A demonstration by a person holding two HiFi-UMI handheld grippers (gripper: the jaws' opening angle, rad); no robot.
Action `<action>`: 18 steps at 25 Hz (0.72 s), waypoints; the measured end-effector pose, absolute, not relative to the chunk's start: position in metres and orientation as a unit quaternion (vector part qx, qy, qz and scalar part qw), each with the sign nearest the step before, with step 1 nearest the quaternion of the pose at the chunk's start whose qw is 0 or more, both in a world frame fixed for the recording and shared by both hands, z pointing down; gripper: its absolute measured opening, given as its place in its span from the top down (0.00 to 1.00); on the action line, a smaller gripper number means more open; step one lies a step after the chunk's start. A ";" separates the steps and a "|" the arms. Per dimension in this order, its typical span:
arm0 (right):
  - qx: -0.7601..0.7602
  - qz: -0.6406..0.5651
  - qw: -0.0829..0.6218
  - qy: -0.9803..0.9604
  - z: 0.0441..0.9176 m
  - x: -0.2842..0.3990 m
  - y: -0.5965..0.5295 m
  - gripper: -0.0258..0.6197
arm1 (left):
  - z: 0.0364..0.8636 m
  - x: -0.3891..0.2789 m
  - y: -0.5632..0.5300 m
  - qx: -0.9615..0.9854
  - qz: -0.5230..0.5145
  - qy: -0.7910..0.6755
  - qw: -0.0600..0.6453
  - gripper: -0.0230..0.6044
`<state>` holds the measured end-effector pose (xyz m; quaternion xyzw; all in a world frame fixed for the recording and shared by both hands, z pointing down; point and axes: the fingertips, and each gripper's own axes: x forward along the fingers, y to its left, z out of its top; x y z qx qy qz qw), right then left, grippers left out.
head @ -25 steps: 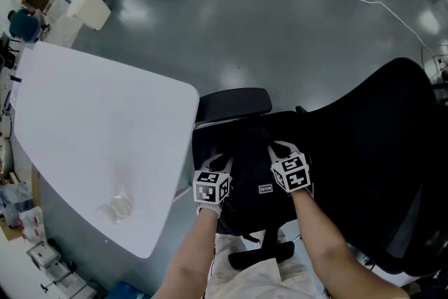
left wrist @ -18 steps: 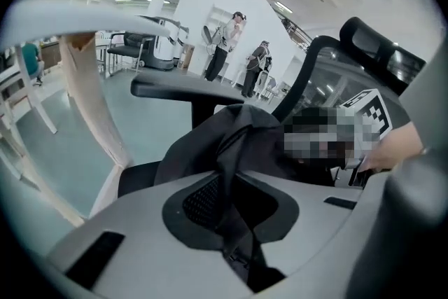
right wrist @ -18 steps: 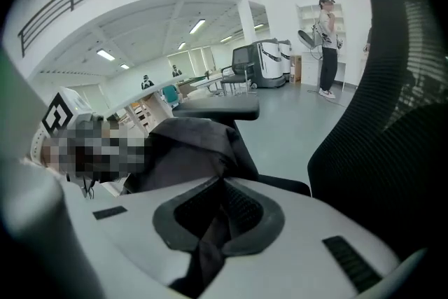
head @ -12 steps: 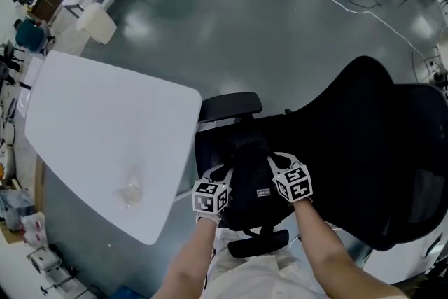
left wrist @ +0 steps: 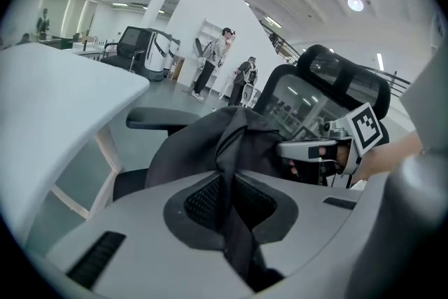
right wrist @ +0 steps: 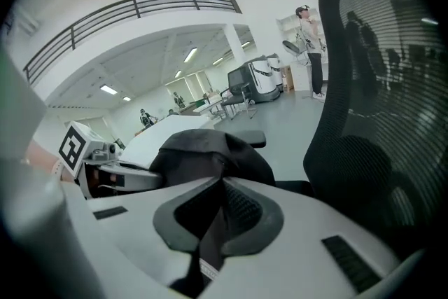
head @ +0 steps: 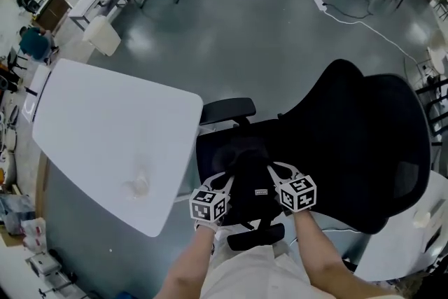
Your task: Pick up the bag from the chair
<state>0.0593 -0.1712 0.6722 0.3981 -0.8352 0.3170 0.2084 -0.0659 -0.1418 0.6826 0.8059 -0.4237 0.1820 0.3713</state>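
The left gripper (left wrist: 226,194) is clenching a limp fold of the black fabric bag (left wrist: 203,147). The right gripper (right wrist: 219,212) is pinching its flat strap (right wrist: 210,238) (matte, creased), with the mesh-backed chair (right wrist: 381,101) to its right.

Over the last 1 second the left gripper (head: 225,181) and right gripper (head: 274,171) have drawn back toward the person, bringing the bag (head: 250,177) with them, so they now sit closer to the near armrest (head: 256,237) of the chair (head: 329,171). The head view takes in more: the whole backrest (head: 343,122) and headrest (head: 404,171) now show, and the table (head: 112,136) lies higher in it
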 end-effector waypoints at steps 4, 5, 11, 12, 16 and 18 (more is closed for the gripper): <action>0.406 0.304 0.195 -0.839 0.647 0.065 -0.160 0.92 | 0.658 -0.057 -0.133 0.816 0.173 -0.420 0.358 0.89; 0.407 0.300 0.192 -0.841 0.640 0.066 -0.158 0.92 | 0.651 -0.055 -0.132 0.818 0.169 -0.420 0.354 0.89; 0.419 0.276 0.164 -0.849 0.600 0.073 -0.158 0.92 | 0.609 -0.045 -0.130 0.843 0.158 -0.404 0.317 0.89; 0.420 0.271 0.164 -0.850 0.595 0.074 -0.157 0.92 | 0.605 -0.044 -0.129 0.846 0.161 -0.403 0.311 0.89; 0.417 0.252 0.150 -0.860 0.568 0.070 -0.157 0.92 | 0.578 -0.050 -0.133 0.854 0.151 -0.403 0.292 0.89; 0.414 0.240 0.138 -0.867 0.549 0.067 -0.158 0.92 | 0.559 -0.054 -0.137 0.858 0.141 -0.406 0.279 0.89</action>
